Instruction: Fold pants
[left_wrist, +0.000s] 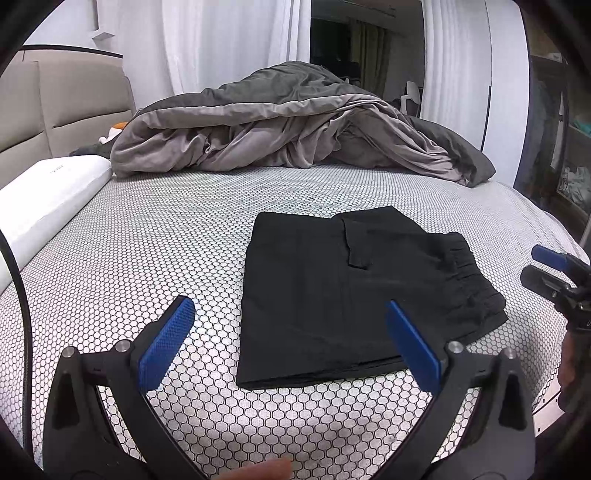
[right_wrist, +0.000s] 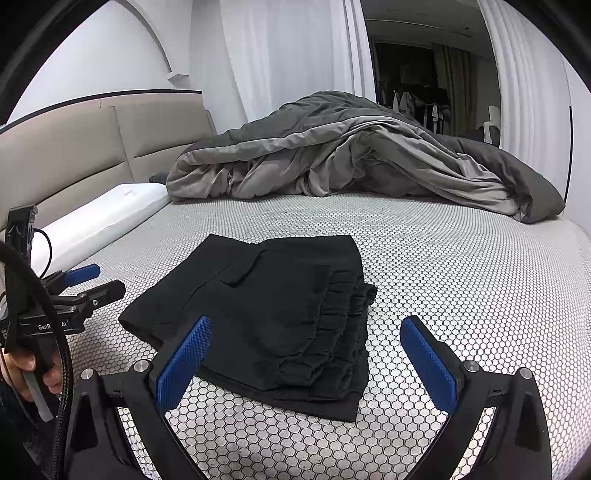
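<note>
Black pants (left_wrist: 343, 291) lie folded into a flat rectangular stack on the honeycomb-patterned bed sheet (left_wrist: 129, 251), with the gathered elastic waistband at the right end. In the right wrist view the pants (right_wrist: 266, 314) show the waistband nearest the camera. My left gripper (left_wrist: 290, 321) is open and empty, held just in front of the pants' near edge. My right gripper (right_wrist: 306, 339) is open and empty, held just short of the waistband end. The left gripper also shows in the right wrist view (right_wrist: 92, 282), and the right gripper shows in the left wrist view (left_wrist: 543, 267).
A crumpled grey duvet (left_wrist: 295, 129) is piled across the far side of the bed. A white pillow (left_wrist: 48, 199) lies at the left by the beige padded headboard (left_wrist: 62, 110). White curtains (left_wrist: 229, 40) and a dark doorway are behind.
</note>
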